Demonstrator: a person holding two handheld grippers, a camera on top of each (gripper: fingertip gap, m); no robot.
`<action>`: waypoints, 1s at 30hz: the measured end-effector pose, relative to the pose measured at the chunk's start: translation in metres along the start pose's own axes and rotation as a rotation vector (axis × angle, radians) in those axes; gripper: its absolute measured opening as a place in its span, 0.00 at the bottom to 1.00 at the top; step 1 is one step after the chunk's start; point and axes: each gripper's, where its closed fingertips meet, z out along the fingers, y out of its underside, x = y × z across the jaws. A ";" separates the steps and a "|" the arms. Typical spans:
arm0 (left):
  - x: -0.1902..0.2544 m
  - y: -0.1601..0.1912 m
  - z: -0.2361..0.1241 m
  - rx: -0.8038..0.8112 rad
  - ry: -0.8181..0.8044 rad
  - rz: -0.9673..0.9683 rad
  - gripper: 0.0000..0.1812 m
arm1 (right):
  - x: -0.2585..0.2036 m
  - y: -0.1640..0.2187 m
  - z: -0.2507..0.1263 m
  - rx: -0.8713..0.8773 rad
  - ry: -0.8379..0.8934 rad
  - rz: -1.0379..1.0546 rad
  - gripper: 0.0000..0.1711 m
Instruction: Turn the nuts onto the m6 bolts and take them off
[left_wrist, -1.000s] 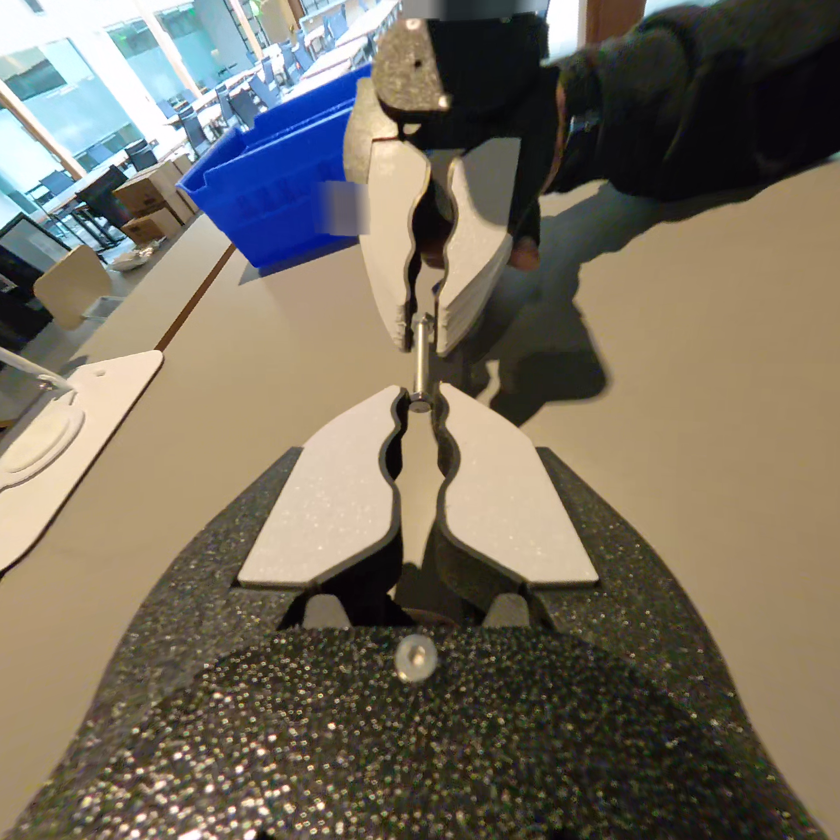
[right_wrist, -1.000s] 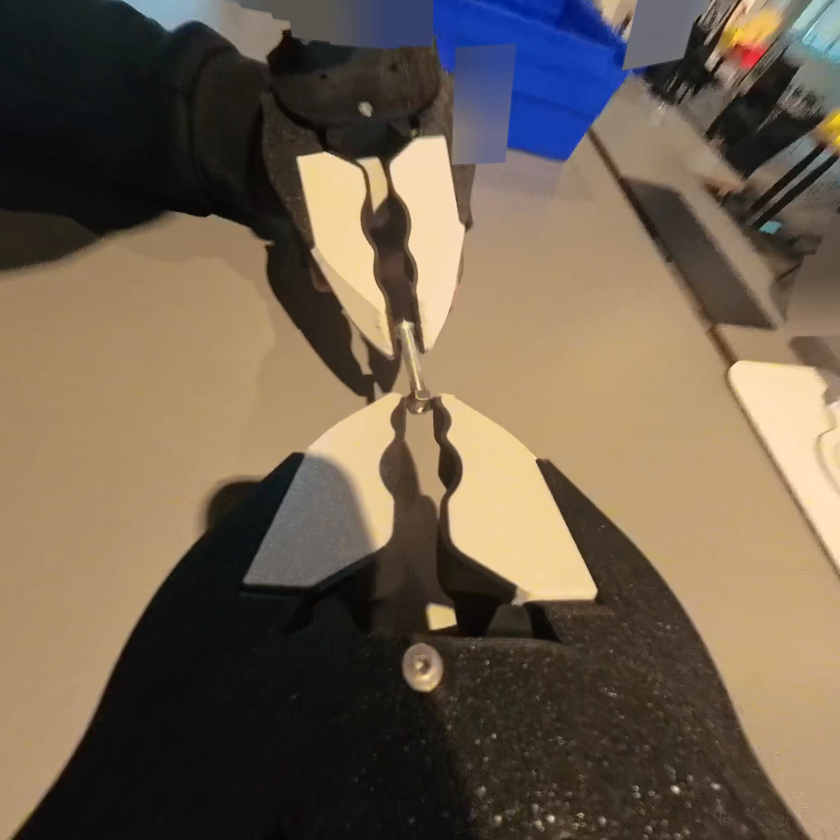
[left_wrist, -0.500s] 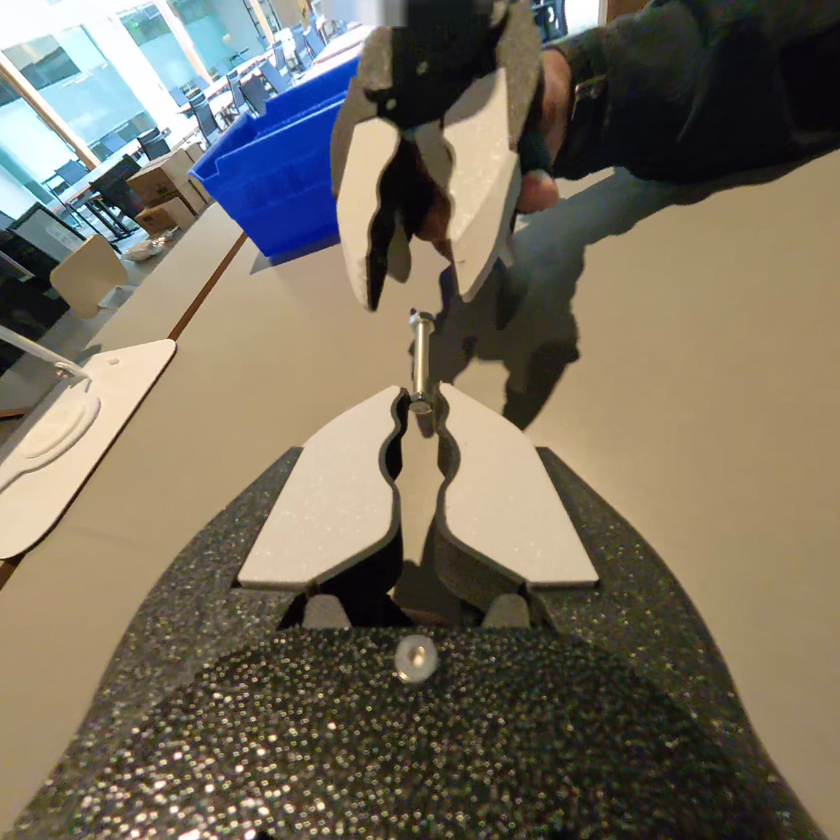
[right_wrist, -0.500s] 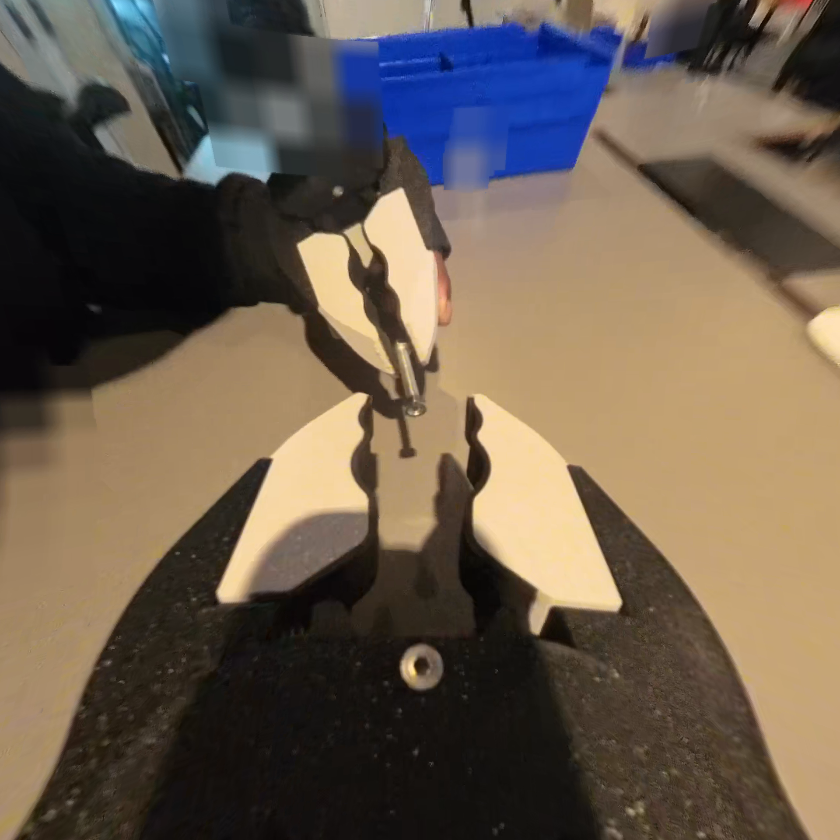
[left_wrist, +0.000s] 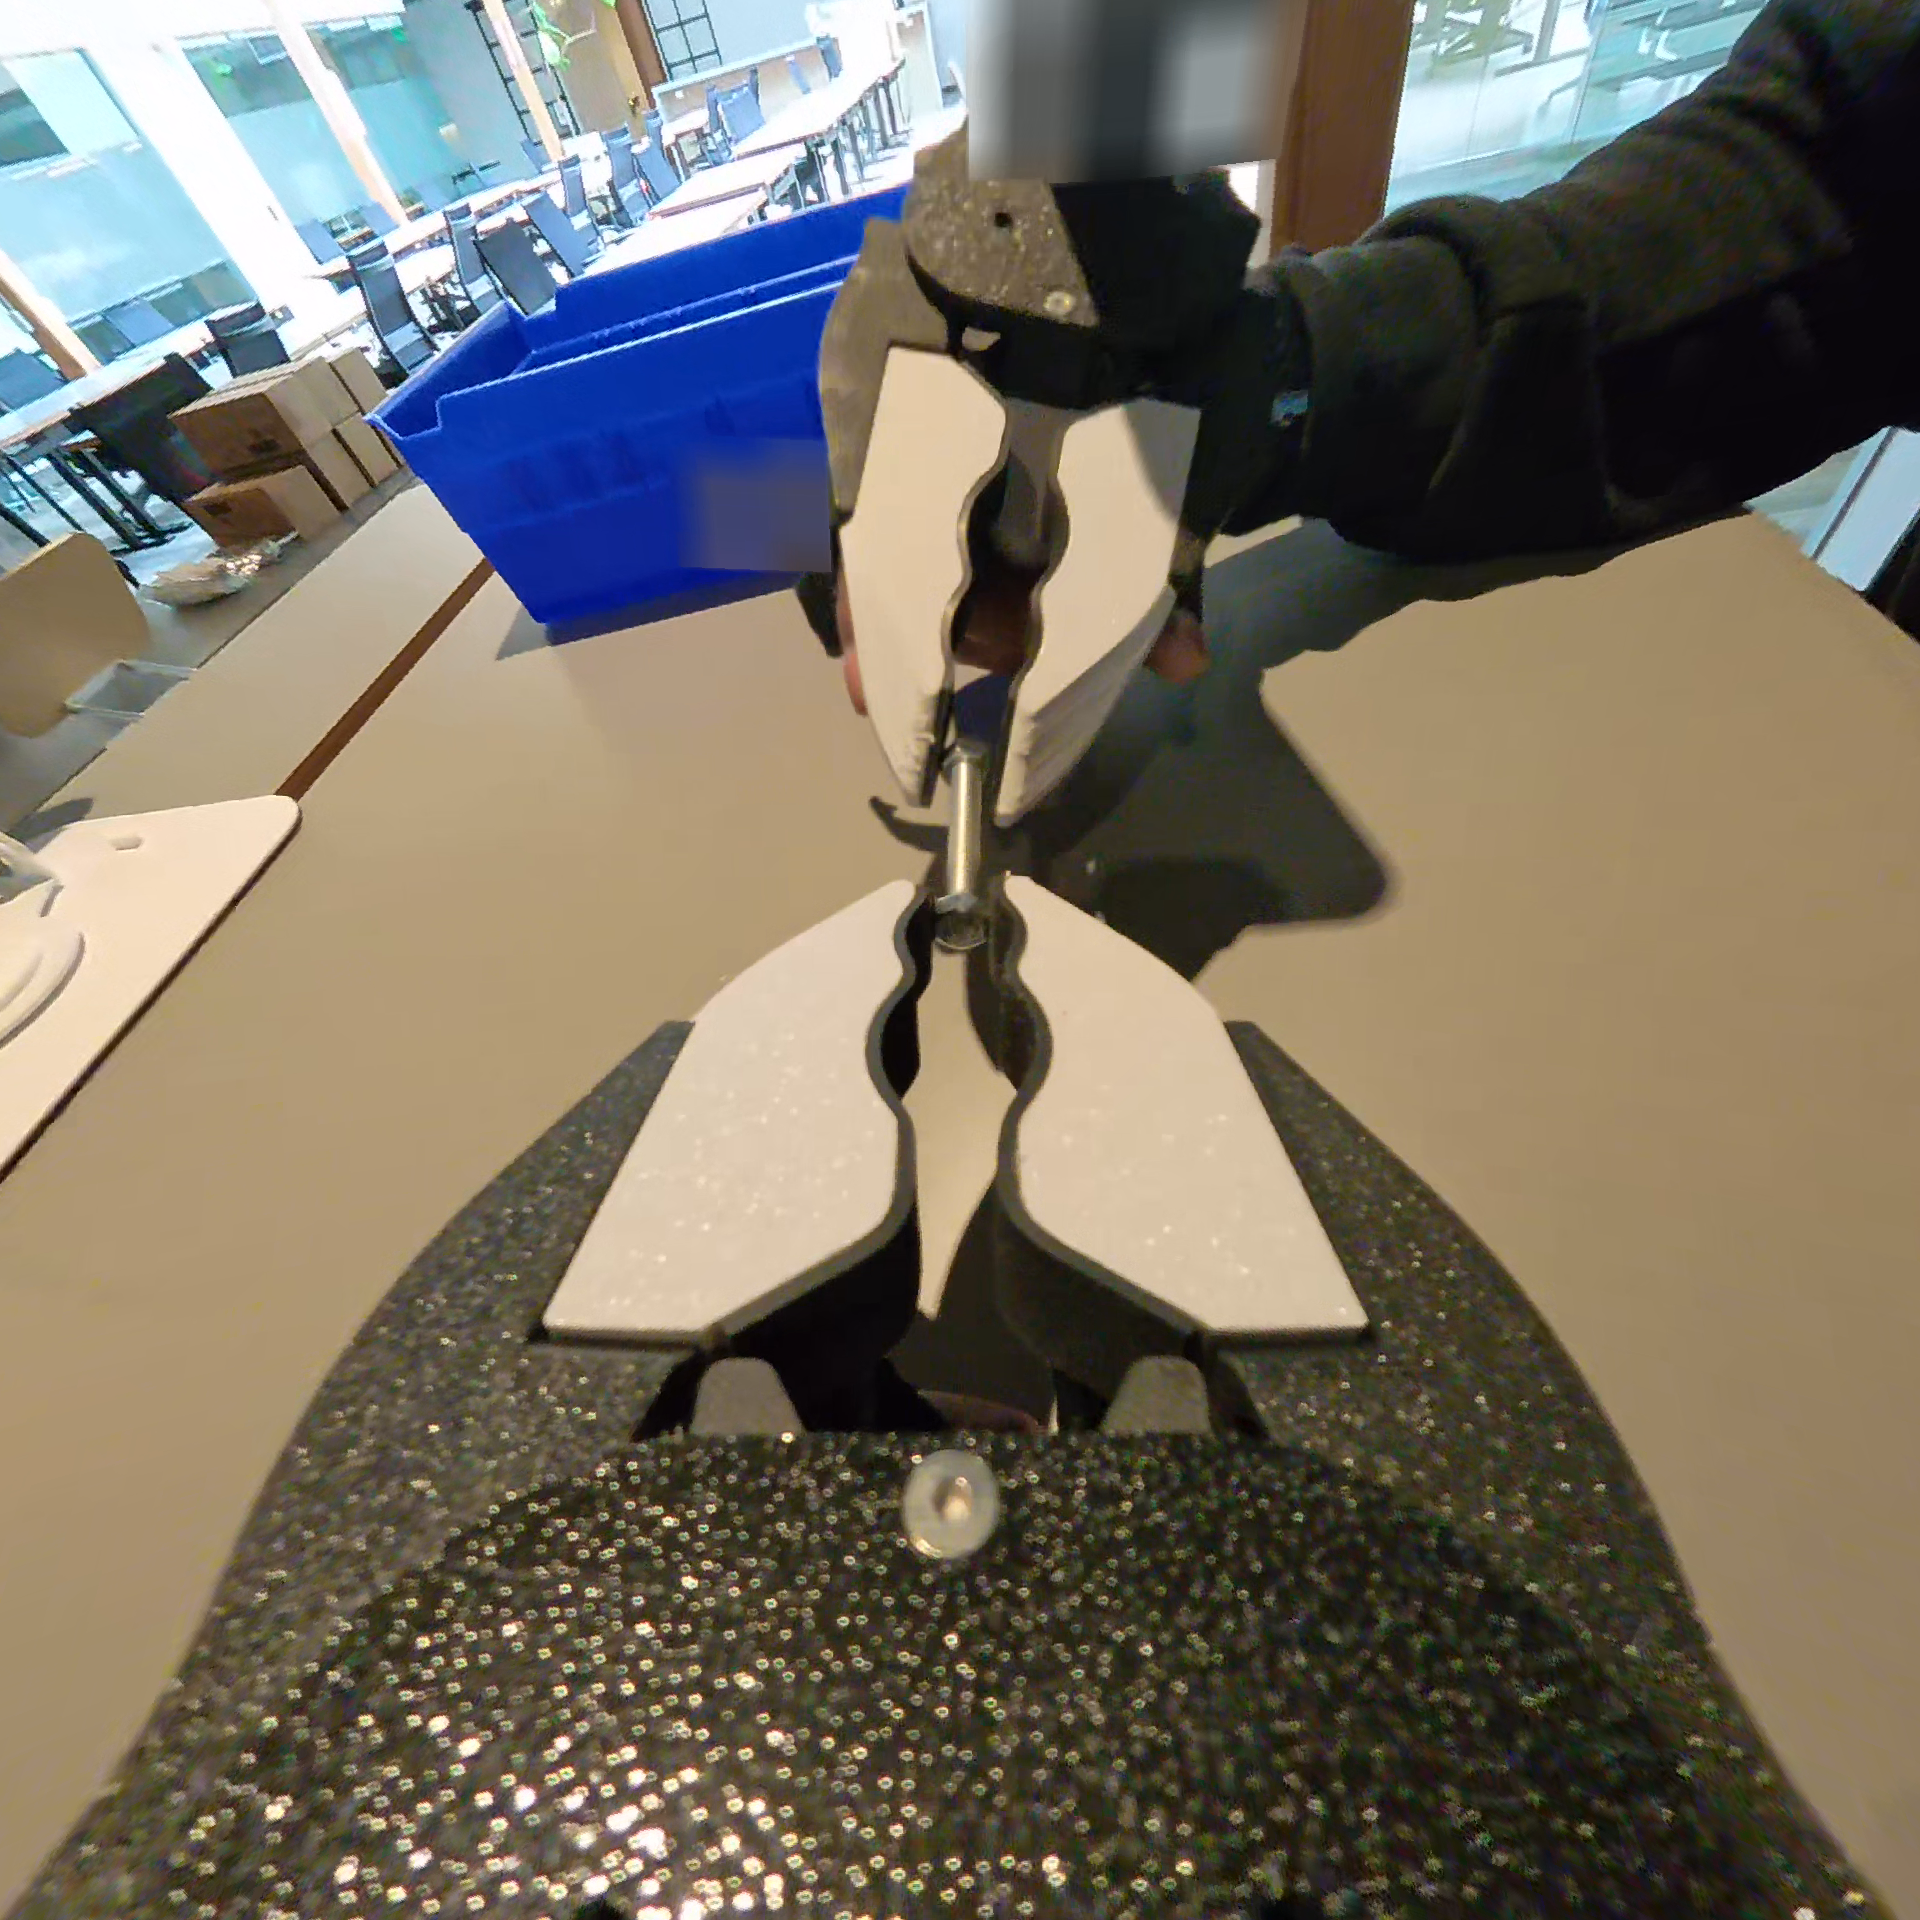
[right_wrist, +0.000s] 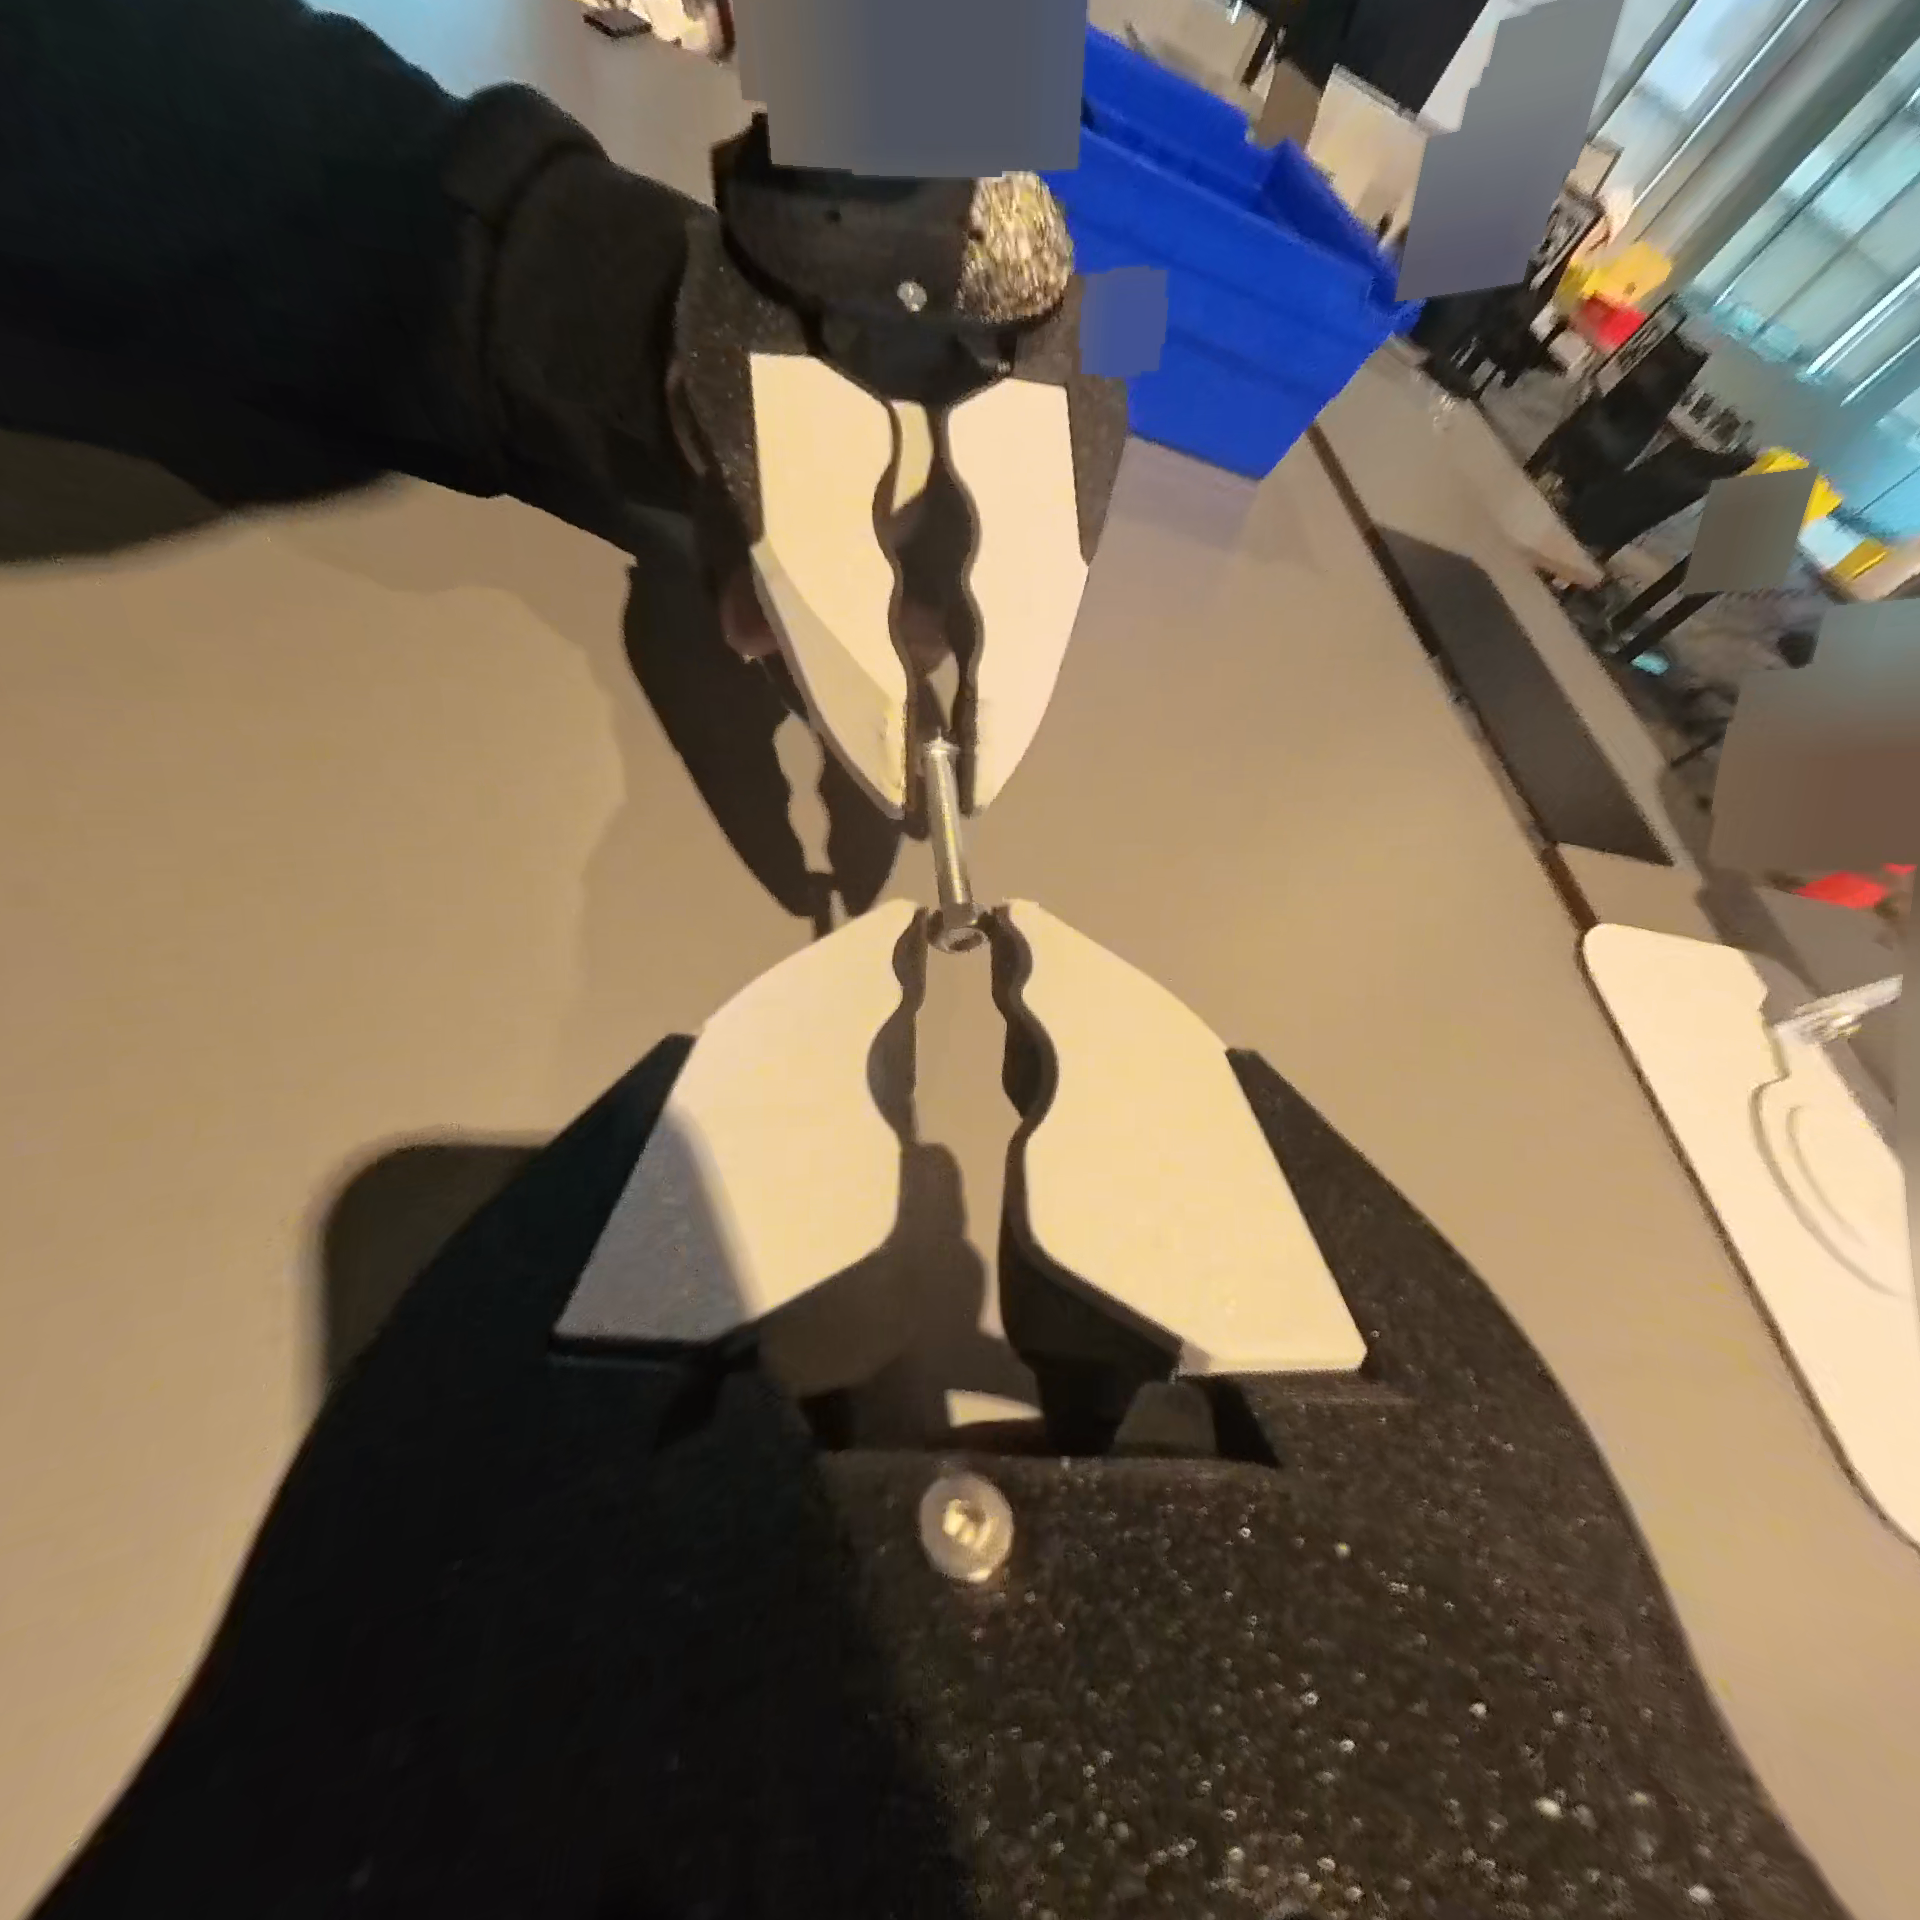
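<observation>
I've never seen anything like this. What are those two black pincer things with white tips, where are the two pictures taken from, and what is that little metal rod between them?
They are hand-held grippers, each worked by a person's hand in a dark sleeve; no robot arm is here. Each carries a camera that looks forward along its two white fingers, so each picture shows its own gripper near and the other one facing it.

The left gripper is closed on one end of a small silver bolt. The right gripper is closed on the other end, where a nut sits between its tips. The bolt is thus held in the air between them, above a plain grey table. On the table are a blue plastic bin and a white board.
</observation>
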 end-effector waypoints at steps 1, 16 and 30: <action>0.000 0.001 0.000 -0.006 -0.007 0.015 0.05 | -0.001 0.002 0.001 -0.015 -0.027 0.058 0.07; -0.005 0.001 -0.001 -0.002 -0.040 0.026 0.05 | 0.008 -0.004 -0.009 0.081 -0.082 0.255 0.22; 0.001 -0.007 0.000 0.043 -0.008 0.008 0.05 | -0.001 -0.006 -0.002 0.040 -0.035 0.109 0.06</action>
